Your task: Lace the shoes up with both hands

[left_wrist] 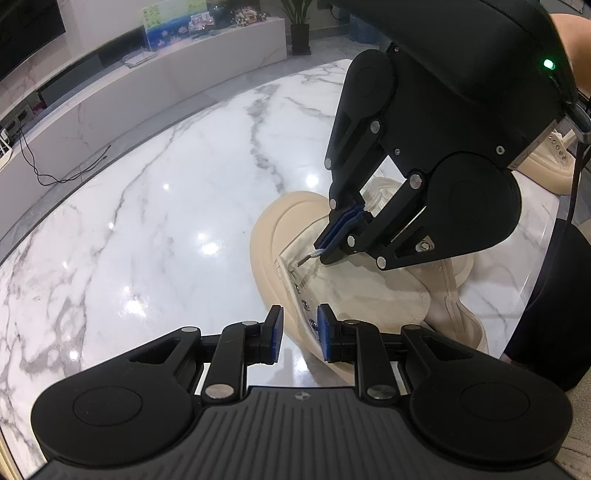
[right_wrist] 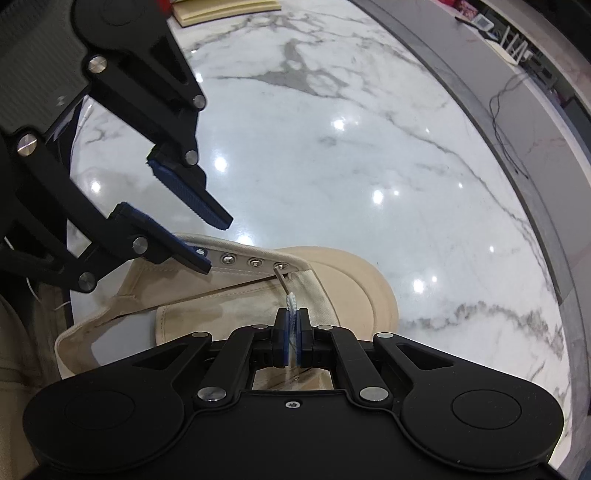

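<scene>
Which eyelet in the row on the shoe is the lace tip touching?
The eyelet nearest the toe cap; the lace tip meets it, the other three stand free.

The shoe [right_wrist: 229, 295] lies on its side on the table [right_wrist: 332, 147], toe toward the table's middle, opening toward the near edge. The right gripper [right_wrist: 293, 325] sits over the tongue, the lace [right_wrist: 291, 301] between its pads, lace tip at the eyelet [right_wrist: 281, 265] nearest the toe. The left gripper [left_wrist: 301, 332] hovers beside it, one finger either side of the eyelet row, further back toward the ankle. A second shoe [left_wrist: 550, 158] lies behind the right gripper, near the table's edge. Beyond the table runs a low bench [left_wrist: 147, 85], a plant [left_wrist: 300, 33] at its end.
</scene>
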